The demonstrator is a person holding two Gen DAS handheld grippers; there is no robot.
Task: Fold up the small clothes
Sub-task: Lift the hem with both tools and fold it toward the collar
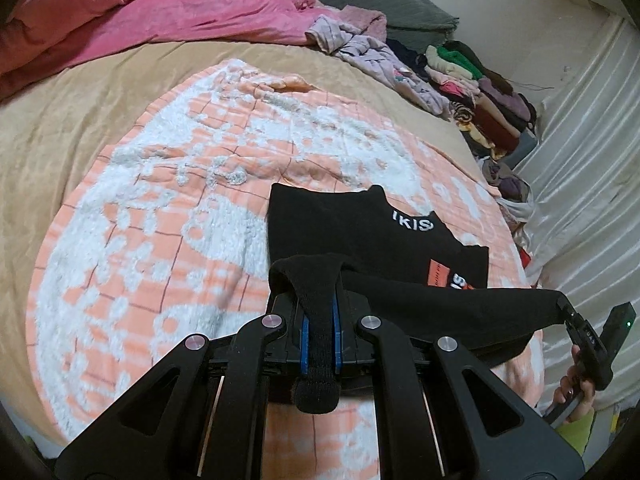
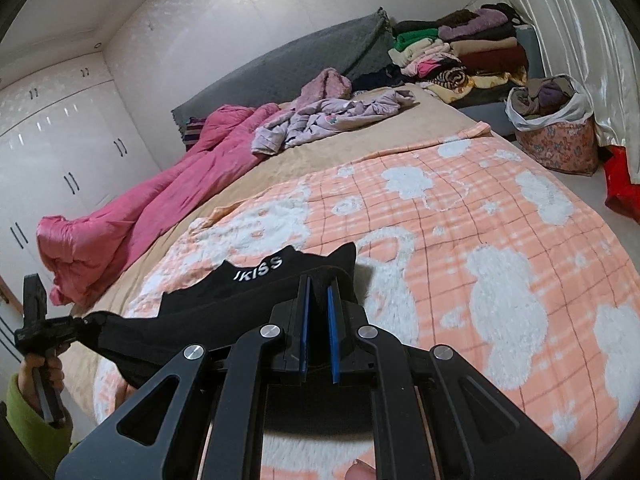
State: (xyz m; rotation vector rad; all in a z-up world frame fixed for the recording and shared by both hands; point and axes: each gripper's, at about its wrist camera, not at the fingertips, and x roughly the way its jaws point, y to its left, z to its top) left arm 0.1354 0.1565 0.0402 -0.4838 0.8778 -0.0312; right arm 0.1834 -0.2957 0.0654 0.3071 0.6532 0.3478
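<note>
A small black garment [image 1: 360, 236] with white lettering and an orange patch lies on the orange-and-white blanket [image 1: 160, 220]. Its near edge is lifted and stretched between both grippers. My left gripper [image 1: 320, 332] is shut on a bunched corner of the black garment; the cloth runs between the blue pads. My right gripper [image 2: 318, 328] is shut on the opposite corner of the garment [image 2: 256, 292], with the cloth pinched at the fingertips. The right gripper also shows in the left wrist view [image 1: 576, 316], and the left gripper in the right wrist view [image 2: 60, 326].
A pink duvet [image 1: 152, 12] and loose lilac clothes [image 1: 360, 44] lie at the far side of the bed. A pile of folded clothes [image 2: 460, 56] and a bag of laundry [image 2: 556, 128] stand beside white curtains [image 1: 588, 184]. White wardrobes [image 2: 60, 152] line the wall.
</note>
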